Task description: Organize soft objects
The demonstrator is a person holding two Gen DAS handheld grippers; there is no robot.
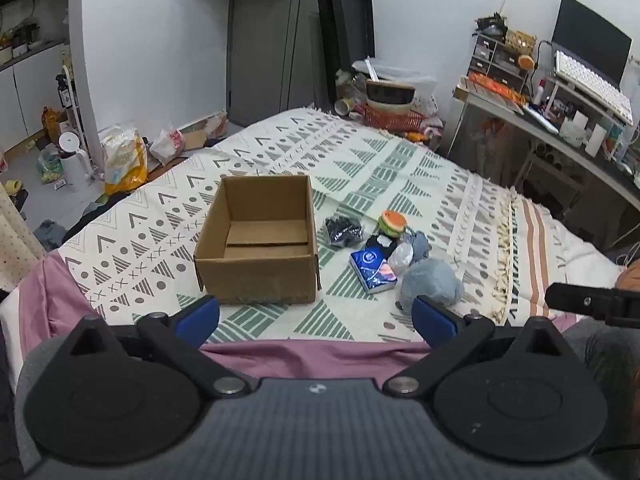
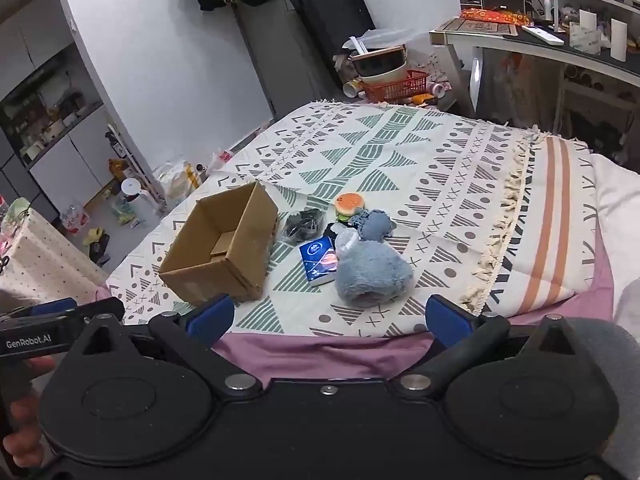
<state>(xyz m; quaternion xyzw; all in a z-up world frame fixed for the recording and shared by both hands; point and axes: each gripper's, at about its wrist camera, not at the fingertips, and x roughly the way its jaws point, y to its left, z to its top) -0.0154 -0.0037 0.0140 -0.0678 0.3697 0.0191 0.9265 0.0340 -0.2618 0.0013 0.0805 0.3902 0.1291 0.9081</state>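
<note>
An empty open cardboard box [image 1: 256, 240] [image 2: 222, 250] sits on the patterned blanket [image 1: 360, 160] [image 2: 400, 148]. To its right lies a small heap: a fluffy blue plush [image 1: 432, 284] [image 2: 372, 276], a blue tissue pack [image 1: 372, 270] [image 2: 320, 260], a burger toy [image 1: 393, 222] [image 2: 350, 204], a black bagged item [image 1: 343, 230] [image 2: 304, 225], a clear bag [image 1: 401, 255] and a grey-blue cloth [image 1: 418, 242] [image 2: 374, 224]. My left gripper [image 1: 316, 316] hangs open near the bed's front edge, below the box and plush. My right gripper [image 2: 330, 318] is open too, just short of the plush.
A pink sheet [image 1: 312, 354] covers the bed's near edge. A desk [image 1: 560, 120] with a laptop stands at the right. A red basket [image 2: 394, 86] with bowls sits beyond the bed. Bags and a white kettle [image 1: 74, 162] clutter the floor at left. A hand [image 2: 24, 432] holds the left gripper.
</note>
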